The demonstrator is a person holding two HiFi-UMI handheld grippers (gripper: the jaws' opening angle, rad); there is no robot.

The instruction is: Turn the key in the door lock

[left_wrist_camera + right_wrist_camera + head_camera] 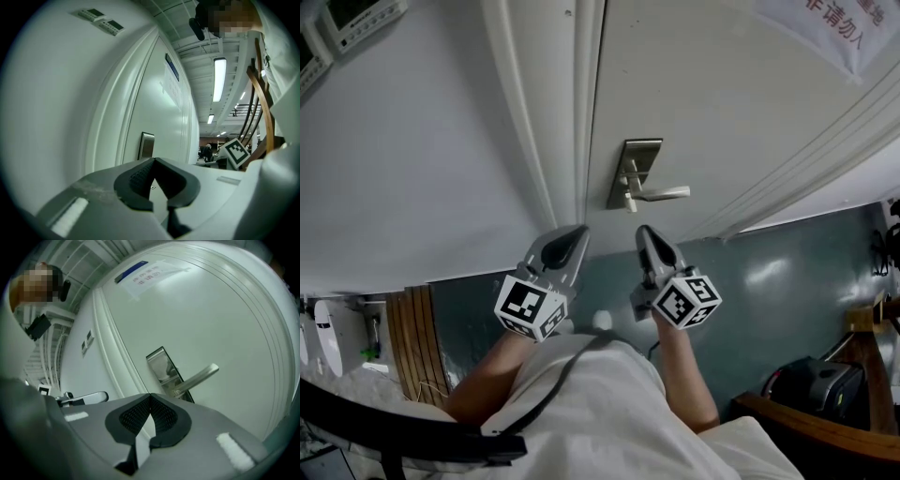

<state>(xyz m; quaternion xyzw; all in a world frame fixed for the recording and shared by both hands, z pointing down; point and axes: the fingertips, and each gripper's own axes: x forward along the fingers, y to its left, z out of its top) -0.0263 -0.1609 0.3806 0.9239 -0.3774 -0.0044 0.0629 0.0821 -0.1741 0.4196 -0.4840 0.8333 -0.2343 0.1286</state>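
A silver lock plate (636, 169) with a lever handle (664, 193) sits on the white door (722, 103). A small pale stub (629, 201), apparently the key, sticks out below the lever. Both grippers hang in front of the door, below the plate and apart from it. My left gripper (577, 232) is shut and holds nothing; its view shows its tips (153, 160) meeting before the plate (146, 145). My right gripper (643, 231) is also shut and empty, its tips (150, 395) just under the plate (161, 364) and lever (199, 376).
The white door frame (546, 141) runs left of the lock. A printed notice (830, 28) hangs high on the door. The teal floor (787, 281) holds a black bag (811, 384) and a wooden chair (825, 427) at right. Wooden slats (412, 337) stand at left.
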